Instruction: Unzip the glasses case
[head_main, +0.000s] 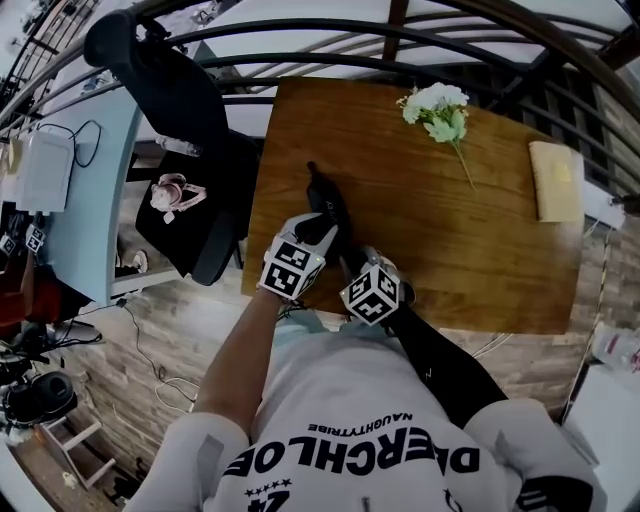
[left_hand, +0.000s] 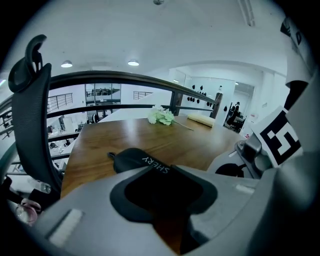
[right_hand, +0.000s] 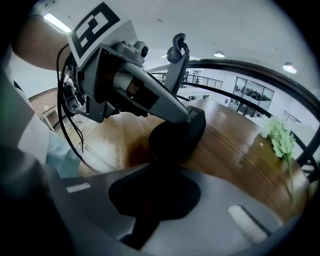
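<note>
Head view, centre left: finds the black glasses case (head_main: 328, 203) flat on the wooden desk (head_main: 480, 250). Grips its body with the left tool (head_main: 322, 232), jaws clamped against it. Pinches its near end with the right tool (head_main: 352, 268), jaws closed on the dark tip.

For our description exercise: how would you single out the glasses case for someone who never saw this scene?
On the brown wooden table, in its near left part, lies a long black glasses case. Unlike the white flower bunch and pale yellow rectangular pad beyond, it is dark and bears white lettering.
</note>
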